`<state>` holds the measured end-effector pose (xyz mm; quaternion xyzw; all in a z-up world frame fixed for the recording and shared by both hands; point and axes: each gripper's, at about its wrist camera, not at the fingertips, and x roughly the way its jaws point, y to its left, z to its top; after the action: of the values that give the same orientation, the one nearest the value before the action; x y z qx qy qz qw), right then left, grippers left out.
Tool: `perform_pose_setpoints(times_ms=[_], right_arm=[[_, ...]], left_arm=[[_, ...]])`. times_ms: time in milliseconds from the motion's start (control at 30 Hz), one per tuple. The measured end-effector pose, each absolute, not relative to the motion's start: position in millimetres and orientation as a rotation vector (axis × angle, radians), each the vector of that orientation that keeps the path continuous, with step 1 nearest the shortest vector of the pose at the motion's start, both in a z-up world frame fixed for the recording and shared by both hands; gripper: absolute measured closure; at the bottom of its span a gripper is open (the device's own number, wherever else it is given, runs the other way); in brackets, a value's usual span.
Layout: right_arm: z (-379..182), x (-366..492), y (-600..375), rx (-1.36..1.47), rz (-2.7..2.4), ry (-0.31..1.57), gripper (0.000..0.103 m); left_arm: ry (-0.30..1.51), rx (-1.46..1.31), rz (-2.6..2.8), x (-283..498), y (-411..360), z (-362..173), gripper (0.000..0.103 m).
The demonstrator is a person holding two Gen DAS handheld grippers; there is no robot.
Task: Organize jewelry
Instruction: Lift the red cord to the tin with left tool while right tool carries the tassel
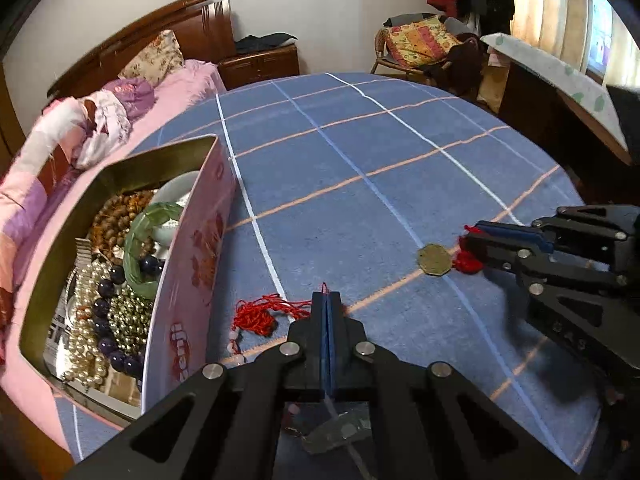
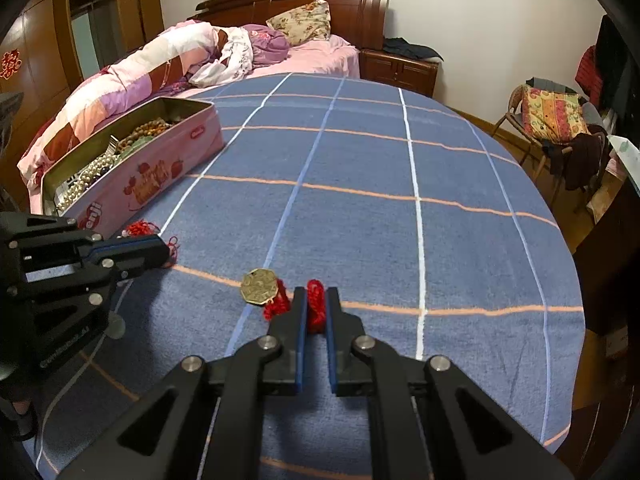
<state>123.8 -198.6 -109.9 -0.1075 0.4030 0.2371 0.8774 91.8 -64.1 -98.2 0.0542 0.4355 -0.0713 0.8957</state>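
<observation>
1. Bedroom furniture rings the scene: a wooden bed with pink bedding at upper left and a cluttered chair at upper right, around a bench (image 2: 460, 168) under a blue checked cloth.
2. At the left of the left wrist view, an open pink tin (image 1: 188, 264) holds pearl strands, dark beads, wooden beads and a green bangle.
3. Left tool (image 1: 327, 300), at lower centre of that view, is fully closed, with a thin red cord (image 1: 294, 306) nipped at its tip; the cord trails left to a red tassel bundle (image 1: 254, 318) lying on the cloth just beside the tin.
4. Right tool (image 2: 316, 304), at lower centre of its own view, is nearly closed on a red knot (image 2: 316, 306), with a brass octagonal pendant (image 2: 259, 286) lying on the cloth just left of its tip.
5. Both ends look gripped, so the step in hand is probably lifting this corded pendant as one piece.
6. Next would come raising both tools together, keeping the cord from snagging, and carrying it over the tin's near wall before letting go.
</observation>
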Motion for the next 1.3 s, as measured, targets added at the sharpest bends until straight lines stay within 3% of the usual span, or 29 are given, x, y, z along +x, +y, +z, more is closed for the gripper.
perform_pose_setpoints(times_ms=[533,800,1300], right_arm=[[-102.9,123.1,-207.7,-0.156,0.512,0.807,0.094],[-99.2,120.4,-209.5,-0.141,0.517,0.797,0.095],[-22.8,111.9,-194.1,-0.162,0.560,0.630,0.097]], left_arm=[[0.646,-0.023,-0.171,63.5,-26.7,8.0,0.103],[0.643,-0.007,-0.188,62.8,-24.6,10.4,0.103],[0.441,0.025,-0.174,47.1,-5.3,100.3,0.103]])
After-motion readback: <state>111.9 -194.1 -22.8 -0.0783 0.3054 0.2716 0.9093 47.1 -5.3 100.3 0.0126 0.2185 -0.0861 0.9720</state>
